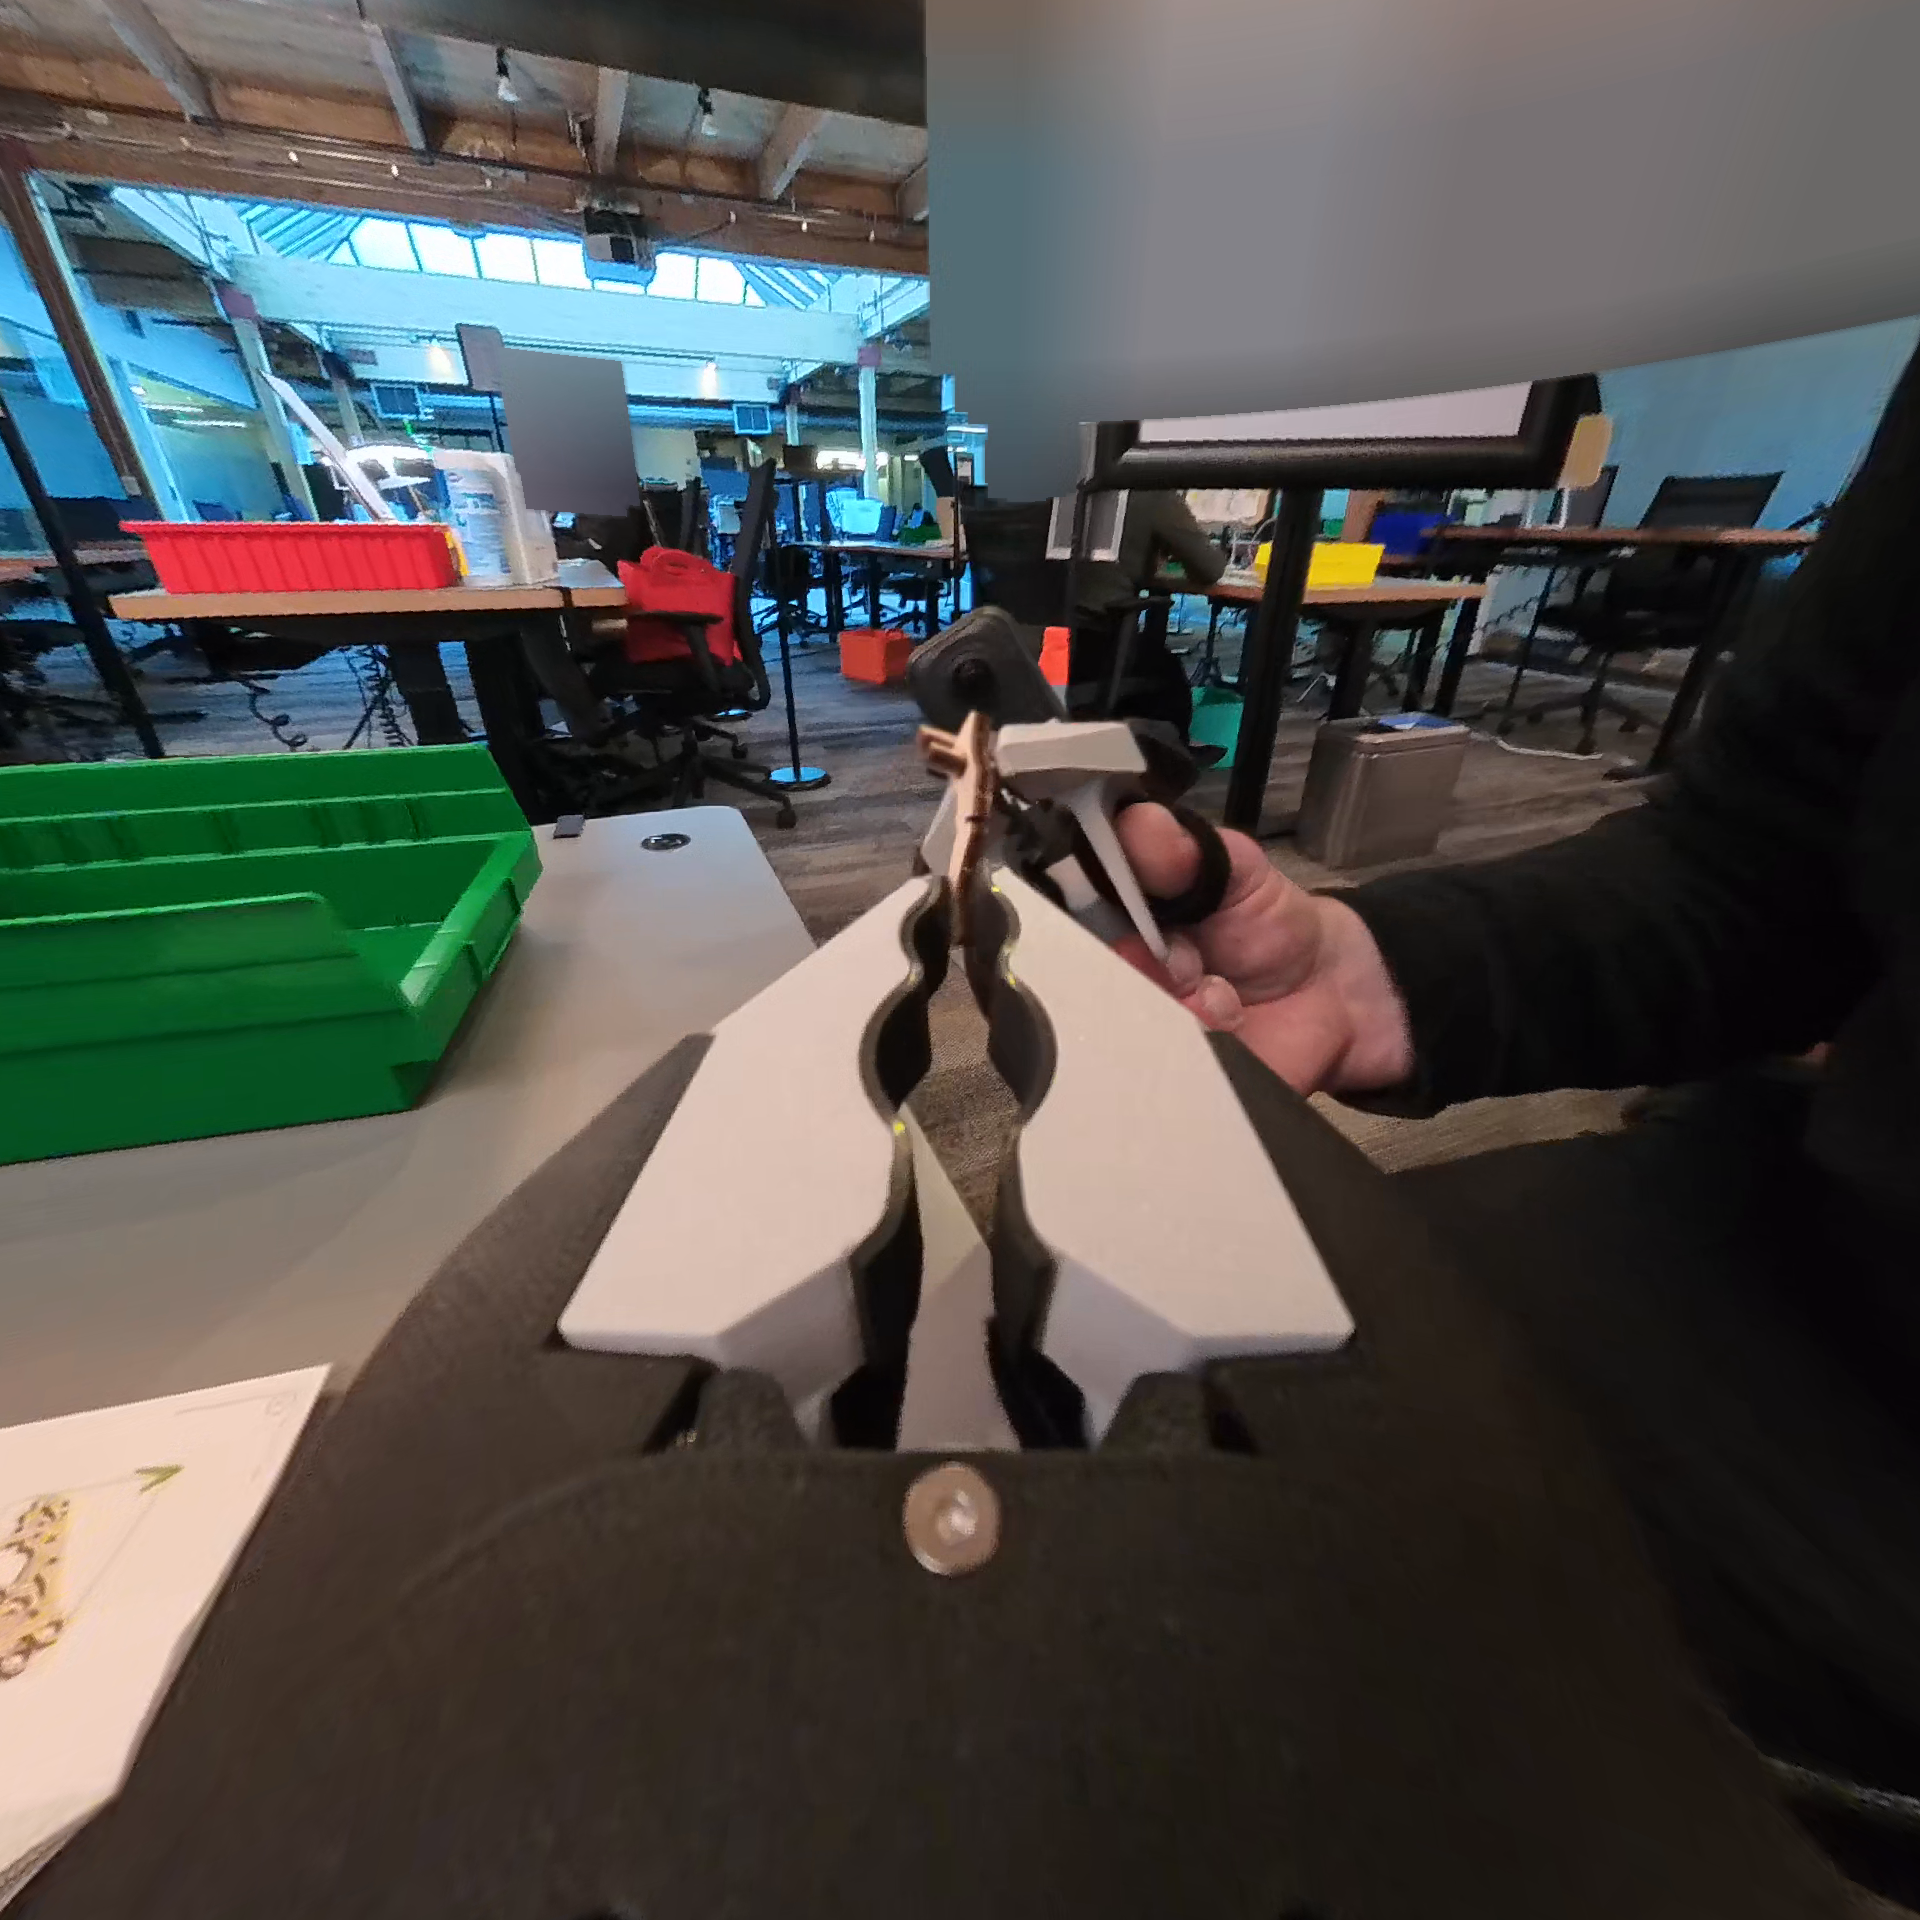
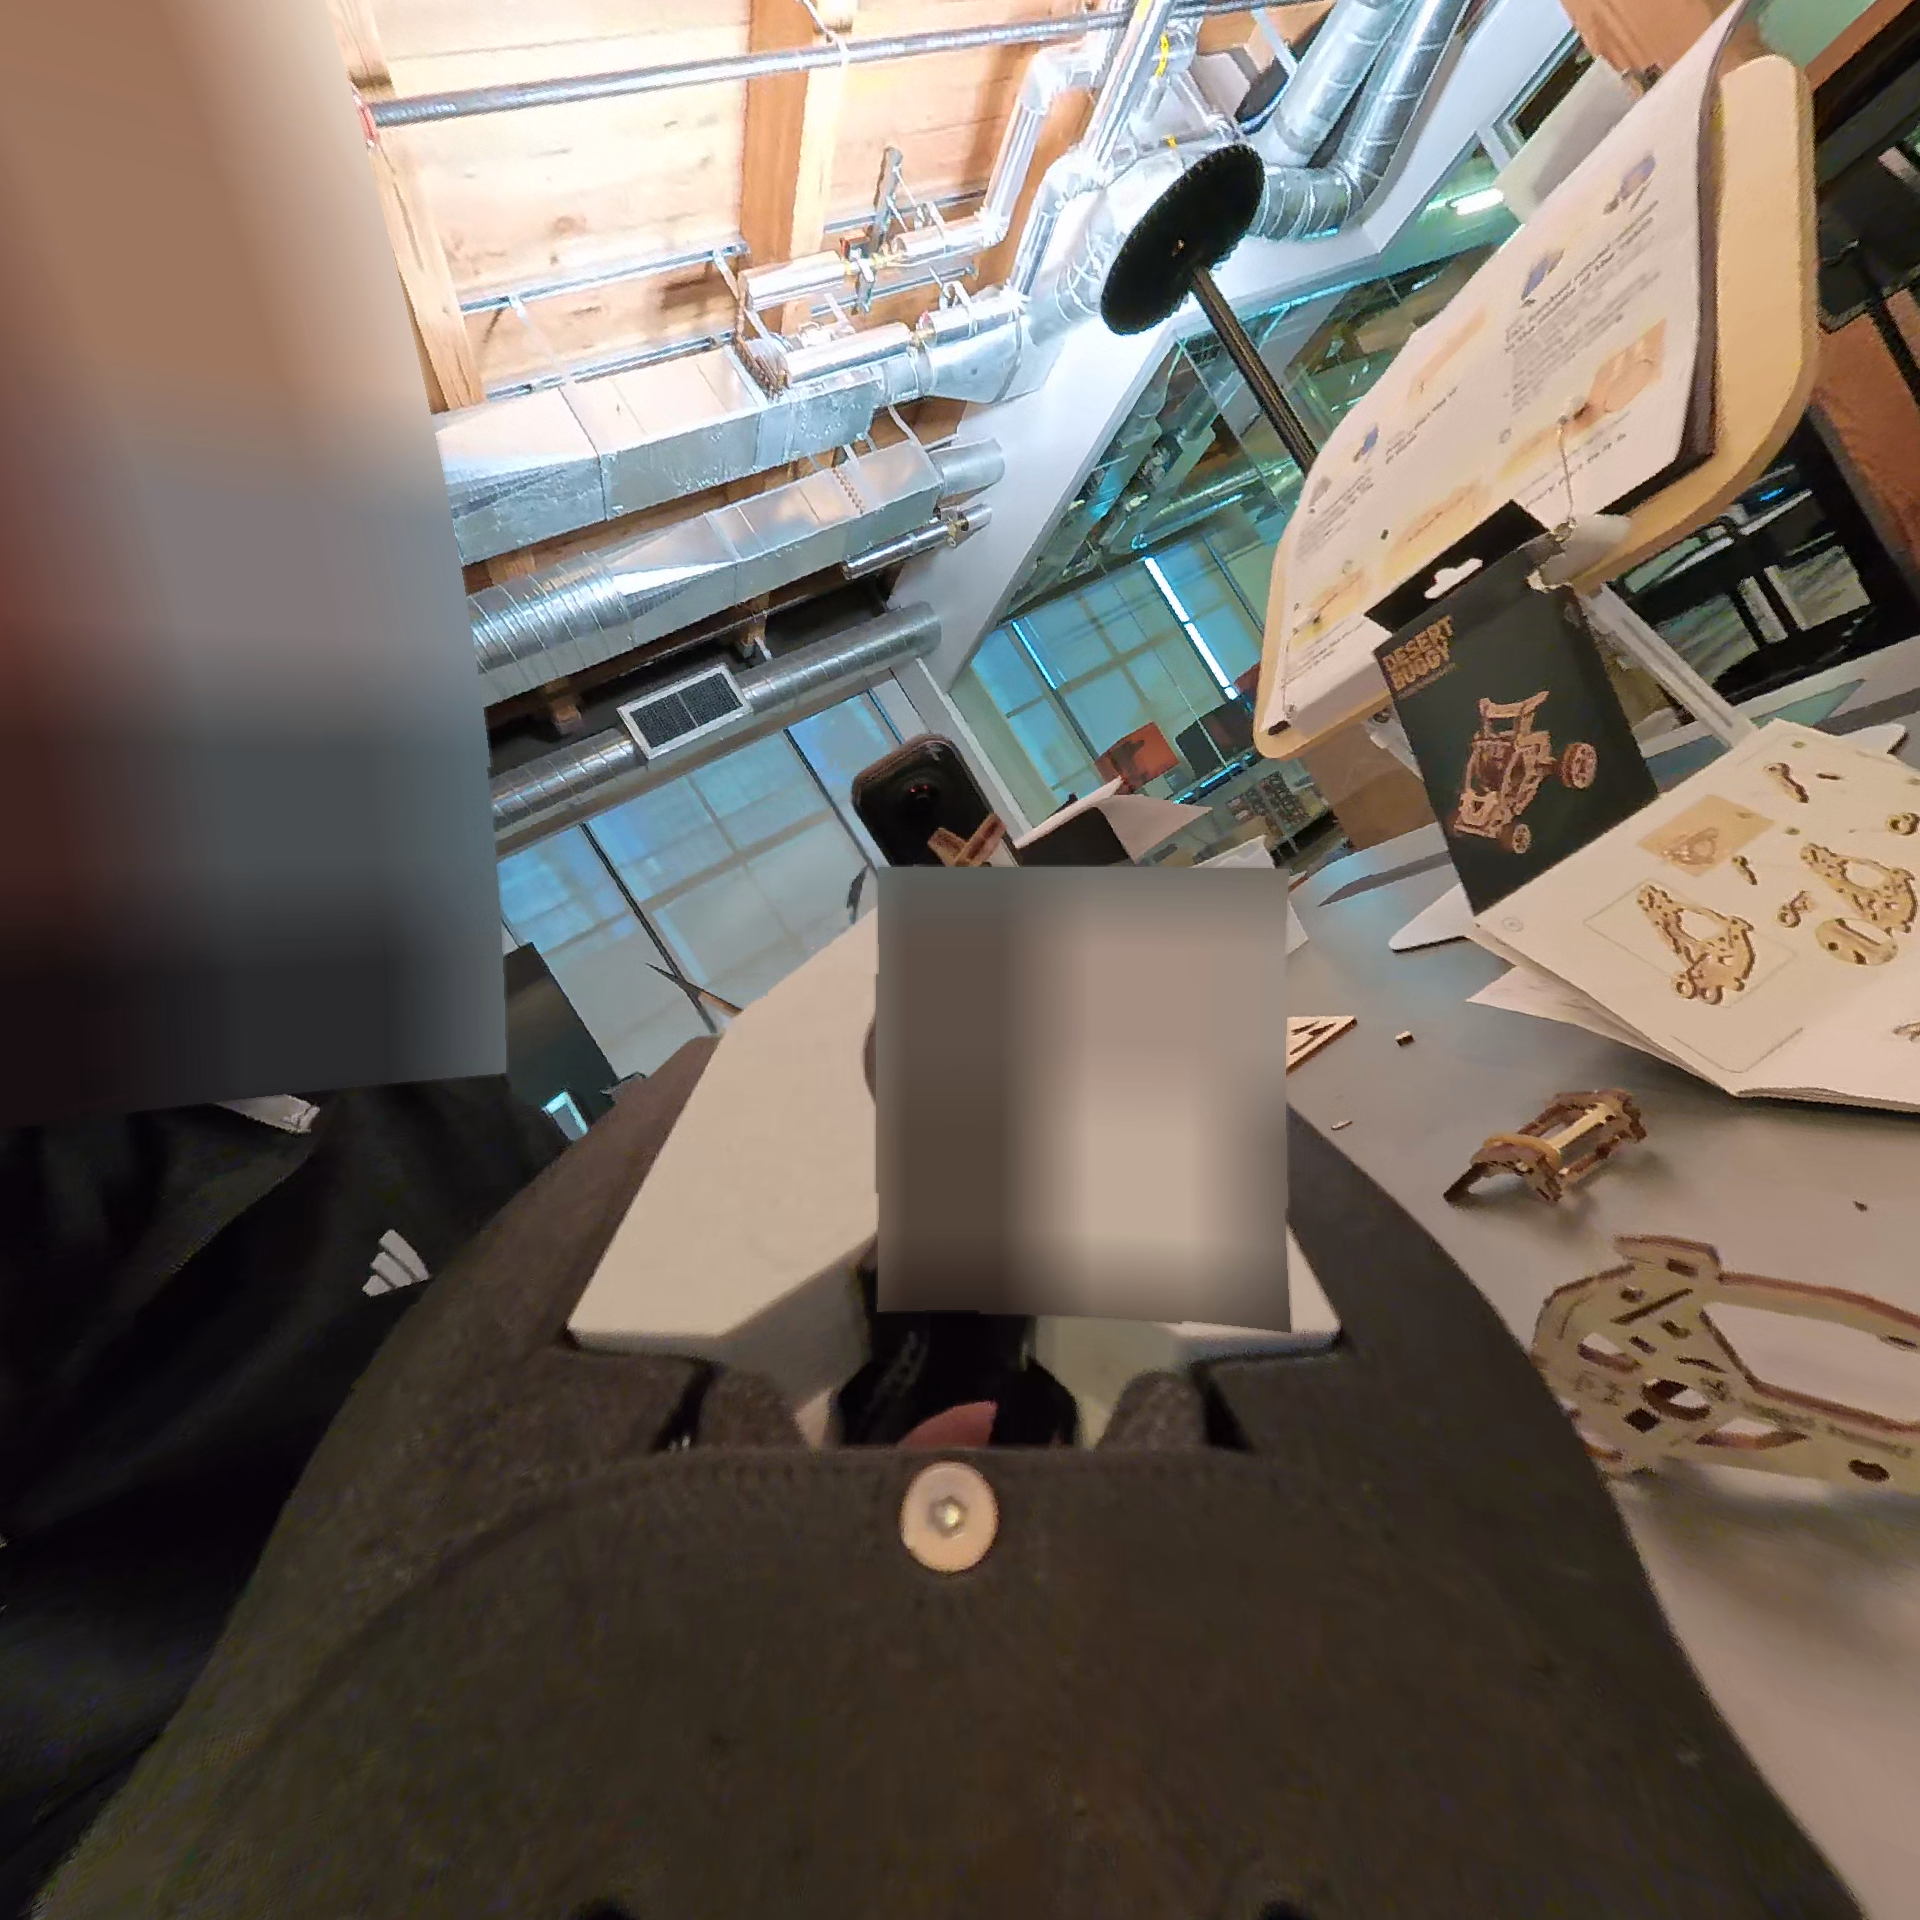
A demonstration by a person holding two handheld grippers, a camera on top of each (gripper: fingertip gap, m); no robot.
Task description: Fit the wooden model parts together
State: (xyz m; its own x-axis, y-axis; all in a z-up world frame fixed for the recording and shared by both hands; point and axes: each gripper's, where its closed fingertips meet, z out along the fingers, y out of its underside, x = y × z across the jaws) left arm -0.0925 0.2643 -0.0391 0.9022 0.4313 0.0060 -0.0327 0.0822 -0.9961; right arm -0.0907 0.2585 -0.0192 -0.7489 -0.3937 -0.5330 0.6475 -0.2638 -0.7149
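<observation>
Left gripper (image 1: 961,899), white wavy-edged fingers nearly closed, pinches a thin flat wooden part (image 1: 971,800), which the right gripper (image 1: 997,821) also clamps just beyond. Left of it sits a ribbed green plastic bin (image 1: 239,935); contents unseen.

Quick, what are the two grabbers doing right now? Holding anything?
Left gripper: jaws closed on a thin wooden piece.
Right gripper: it meets the same wooden piece, but whether its jaws grip it cannot be told; a blur hides them in its own view.
</observation>
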